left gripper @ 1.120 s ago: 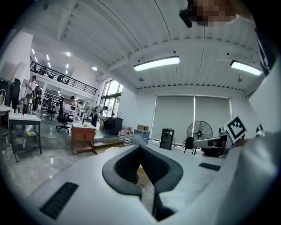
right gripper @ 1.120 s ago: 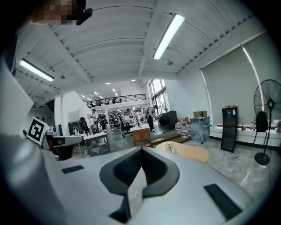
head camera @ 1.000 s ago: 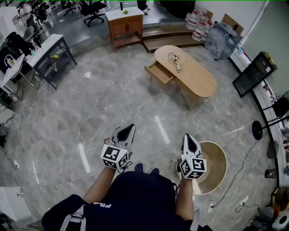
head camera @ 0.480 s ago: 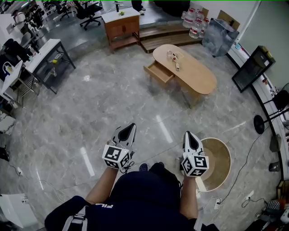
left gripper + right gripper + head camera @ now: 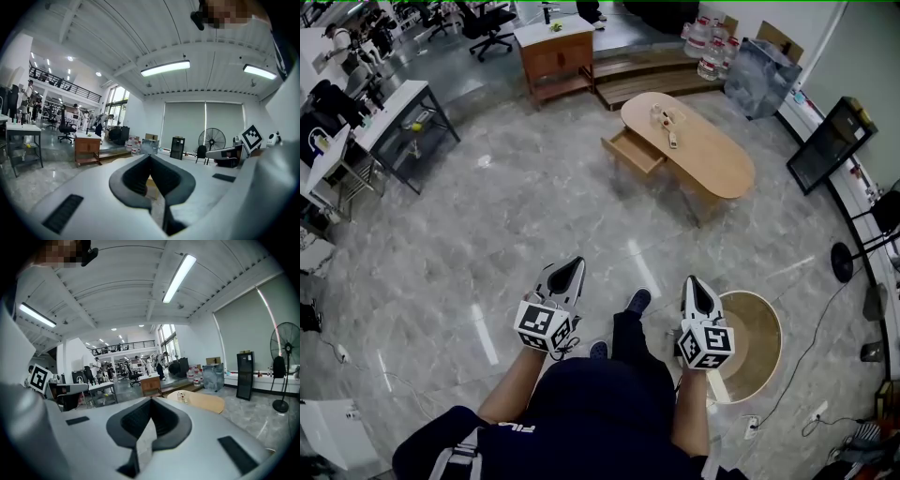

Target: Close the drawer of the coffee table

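Entry, legible print only.

- One piece of lettering (image 5: 517,428) could be read in the head view: white capitals "FIL" on the back of my dark shirt (image 5: 591,408). It was cut off at the right, and I could not read the rest of the word.
- The cube on my left tongs (image 5: 571,265) bore black-and-white square markers (image 5: 546,325). These were coded patterns, with no letters or digits.
- The cube on my right tongs (image 5: 692,281) bore the same kind of pattern.
- One such pattern also showed at the right of the left gripper view, and another at the left of the right gripper view.
- The labels on the water bottles (image 5: 710,42) by the far wall were too small to read.
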Demonstrator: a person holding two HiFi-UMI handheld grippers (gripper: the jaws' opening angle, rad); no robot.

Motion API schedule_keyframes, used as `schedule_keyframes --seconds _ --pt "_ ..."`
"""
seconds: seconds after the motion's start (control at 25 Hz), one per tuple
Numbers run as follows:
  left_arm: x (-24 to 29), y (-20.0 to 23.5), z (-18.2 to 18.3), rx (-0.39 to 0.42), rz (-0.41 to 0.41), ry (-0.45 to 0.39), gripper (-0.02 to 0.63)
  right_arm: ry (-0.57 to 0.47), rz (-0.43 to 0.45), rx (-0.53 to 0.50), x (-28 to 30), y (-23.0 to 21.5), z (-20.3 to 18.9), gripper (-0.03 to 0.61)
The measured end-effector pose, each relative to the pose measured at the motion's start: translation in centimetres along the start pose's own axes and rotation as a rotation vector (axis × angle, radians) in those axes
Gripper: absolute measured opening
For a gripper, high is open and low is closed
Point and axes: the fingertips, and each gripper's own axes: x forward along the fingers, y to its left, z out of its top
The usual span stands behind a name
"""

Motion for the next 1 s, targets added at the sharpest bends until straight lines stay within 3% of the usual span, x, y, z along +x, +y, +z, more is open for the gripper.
schedule_keyframes --seconds 0.44,1.0 --pt "5.9 1.2 0.6 -0.004 0.010 -0.004 0.025 0.011 0.016 0.017 5.4 -3.6 0.8 0.026" --pt "14.3 4.8 1.1 0.001 0.008 0.016 0.025 0.028 -0.028 0.025 12.4 -9.1 2.4 0.026"
